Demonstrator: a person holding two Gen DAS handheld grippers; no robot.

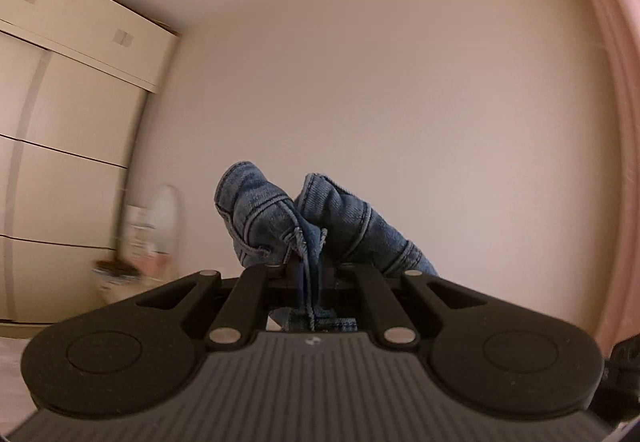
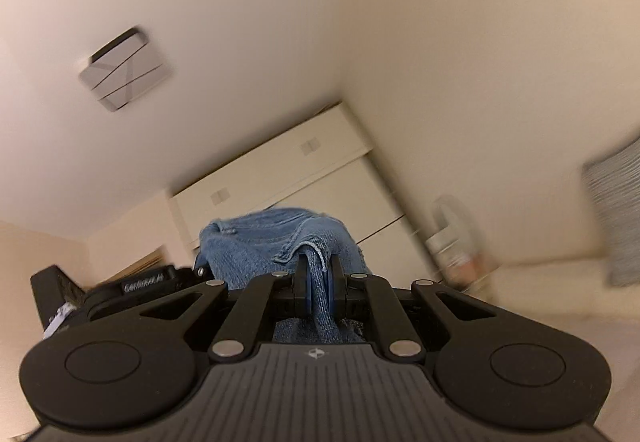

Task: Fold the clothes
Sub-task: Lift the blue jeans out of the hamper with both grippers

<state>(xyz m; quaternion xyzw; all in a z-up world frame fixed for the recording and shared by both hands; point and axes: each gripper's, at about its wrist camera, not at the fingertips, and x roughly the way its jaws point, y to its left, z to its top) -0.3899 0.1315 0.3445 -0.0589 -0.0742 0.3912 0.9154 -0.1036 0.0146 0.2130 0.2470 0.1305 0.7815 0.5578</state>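
Both grippers raised and tilted upward, toward wall and ceiling, each with denim in its grip. Left gripper (image 1: 308, 270): jaws clenched on a bunched hem or seam edge of the jeans (image 1: 320, 222), two stitched lobes of cloth standing up past the jaws and a frayed strand hanging down between them. Right gripper (image 2: 318, 282): jaws clamped on another fold of the jeans (image 2: 272, 242), blue pads pressed against the fabric, a seamed edge draped over the top. Seen from the right gripper, part of the left gripper's body showing just left of the jeans, so the two grips sit near each other.

Wardrobe (image 1: 68, 146) well behind the jeans in both views; ceiling light (image 2: 124, 68) high above them.

Judged progress: early or mid-fold. Garment lifted and held at two points, apparently for shaking out or carrying over. No finished fold visible, no resting surface in view. Left to do, most likely: lay down, align edges, fold, smooth.
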